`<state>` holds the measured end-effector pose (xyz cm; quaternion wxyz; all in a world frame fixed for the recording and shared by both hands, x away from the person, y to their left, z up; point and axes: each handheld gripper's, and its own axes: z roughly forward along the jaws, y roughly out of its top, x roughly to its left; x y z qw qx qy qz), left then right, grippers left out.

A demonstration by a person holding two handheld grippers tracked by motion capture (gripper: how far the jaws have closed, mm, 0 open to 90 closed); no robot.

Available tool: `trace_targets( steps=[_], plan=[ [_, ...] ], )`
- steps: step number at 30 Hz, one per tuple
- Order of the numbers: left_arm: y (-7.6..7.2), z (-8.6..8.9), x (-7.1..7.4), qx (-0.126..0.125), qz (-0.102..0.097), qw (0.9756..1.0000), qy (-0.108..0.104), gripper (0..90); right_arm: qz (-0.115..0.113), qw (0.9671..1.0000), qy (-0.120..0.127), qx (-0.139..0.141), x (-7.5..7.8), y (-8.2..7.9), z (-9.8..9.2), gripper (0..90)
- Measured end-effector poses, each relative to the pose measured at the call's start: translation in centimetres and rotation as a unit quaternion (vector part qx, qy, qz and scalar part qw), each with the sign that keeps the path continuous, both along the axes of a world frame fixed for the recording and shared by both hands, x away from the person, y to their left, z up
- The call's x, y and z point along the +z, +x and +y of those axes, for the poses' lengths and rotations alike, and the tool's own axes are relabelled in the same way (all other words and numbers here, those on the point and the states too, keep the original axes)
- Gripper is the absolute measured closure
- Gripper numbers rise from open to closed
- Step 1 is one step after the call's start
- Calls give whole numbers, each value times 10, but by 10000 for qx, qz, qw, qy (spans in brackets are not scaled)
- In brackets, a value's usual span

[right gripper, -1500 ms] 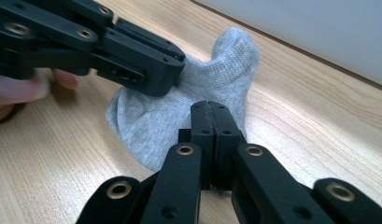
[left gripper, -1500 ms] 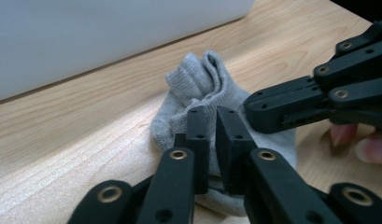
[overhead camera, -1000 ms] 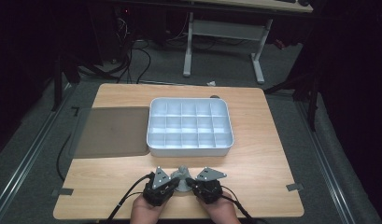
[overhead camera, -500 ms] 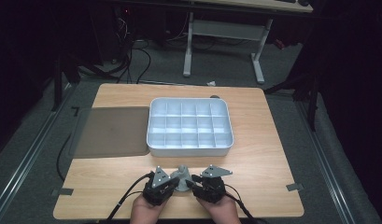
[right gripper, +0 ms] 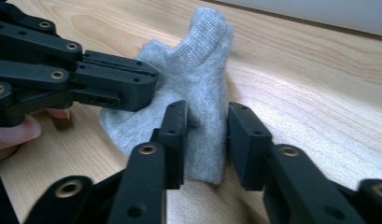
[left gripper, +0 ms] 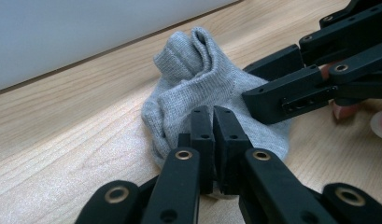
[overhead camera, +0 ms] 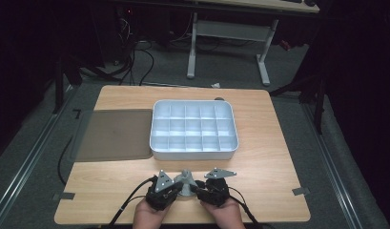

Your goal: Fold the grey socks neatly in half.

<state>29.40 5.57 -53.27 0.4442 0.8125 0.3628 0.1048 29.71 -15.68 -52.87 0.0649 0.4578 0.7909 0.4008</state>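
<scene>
From the high view, a wooden table [overhead camera: 278, 143] carries a white compartment tray [overhead camera: 194, 129] at its middle and a dark grey mat [overhead camera: 114, 135] just left of it; near the front edge, a small grey sock [overhead camera: 185, 181] sits bunched between the left gripper [overhead camera: 165, 187] and the right gripper [overhead camera: 212, 185], each held in one of the person's hands. In the left gripper view, the left gripper [left gripper: 212, 126] has its jaws clenched on the near edge of the sock [left gripper: 198, 88], which stands up in a crumpled peak on the wood, the tray's white wall behind it. In the right gripper view, the right gripper [right gripper: 205, 135] has just been closing its jaws, a fold of the sock [right gripper: 198, 79] between them; the left jaw touches the cloth, while a gap shows at the right jaw.
</scene>
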Motion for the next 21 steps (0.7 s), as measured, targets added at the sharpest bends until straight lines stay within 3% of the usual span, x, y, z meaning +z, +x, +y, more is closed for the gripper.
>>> trace_targets(
  steps=[4,6,10,15,19,21],
  plan=[
    [0,0,0,-1,0,10000,1,871,-154,9997,-126,117,2,-2,2,798],
    [0,0,0,-1,0,10000,3,871,-180,9996,-161,129,4,-3,3,803],
    [0,0,0,2,0,10000,2,871,-494,9985,-115,216,17,-10,7,814],
    [0,0,0,-2,3,10000,1,874,-705,9966,-134,400,27,-16,19,822],
    [0,0,0,9,17,10000,-6,874,-706,9964,-159,442,26,-16,22,816],
    [0,0,0,3,23,10000,-12,874,-708,9966,-183,382,26,-15,19,770]
  ],
)
